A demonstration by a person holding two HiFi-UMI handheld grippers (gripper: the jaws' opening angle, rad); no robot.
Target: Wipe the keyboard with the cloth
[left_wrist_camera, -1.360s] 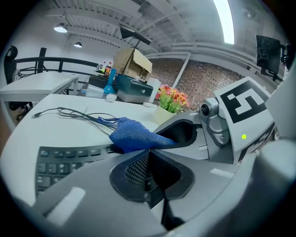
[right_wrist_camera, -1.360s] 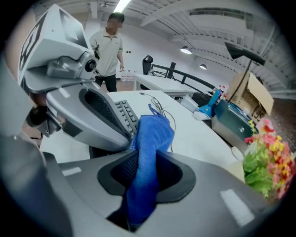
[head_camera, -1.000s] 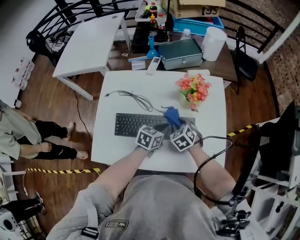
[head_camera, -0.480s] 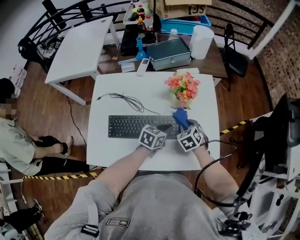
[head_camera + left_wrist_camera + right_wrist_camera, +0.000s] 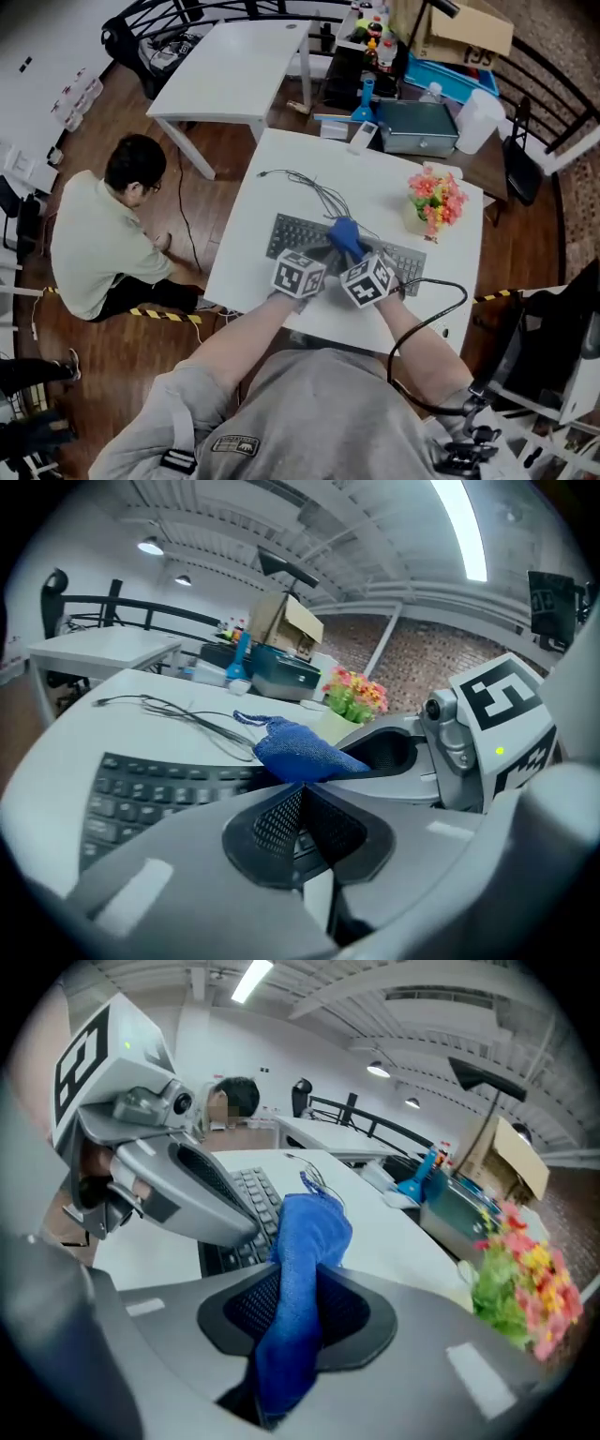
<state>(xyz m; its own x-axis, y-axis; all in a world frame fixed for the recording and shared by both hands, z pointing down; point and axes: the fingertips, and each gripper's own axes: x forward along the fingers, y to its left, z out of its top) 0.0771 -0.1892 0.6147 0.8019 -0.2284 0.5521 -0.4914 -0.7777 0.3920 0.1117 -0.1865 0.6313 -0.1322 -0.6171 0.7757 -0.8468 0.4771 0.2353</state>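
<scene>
A black keyboard (image 5: 298, 234) lies across the white table (image 5: 281, 159). My right gripper (image 5: 352, 251) is shut on a blue cloth (image 5: 345, 234), which rests over the keyboard's middle. In the right gripper view the cloth (image 5: 302, 1260) hangs out between the mesh pads above the keys (image 5: 251, 1206). My left gripper (image 5: 323, 255) sits close beside the right one, over the keyboard's near edge. In the left gripper view its jaws (image 5: 302, 803) are shut with nothing between them, and the cloth (image 5: 298, 750) lies just beyond their tips, above the keys (image 5: 141, 789).
A flower pot (image 5: 433, 199) stands at the table's right, and a thin black cable (image 5: 314, 192) lies behind the keyboard. A metal box (image 5: 417, 127), a remote (image 5: 364, 137) and bottles sit beyond. A person (image 5: 103, 225) sits on the floor at left.
Both grippers and the cloth slid to the keyboard's right end, then came back to its middle. The head view has swung, so the table now sits slanted.
</scene>
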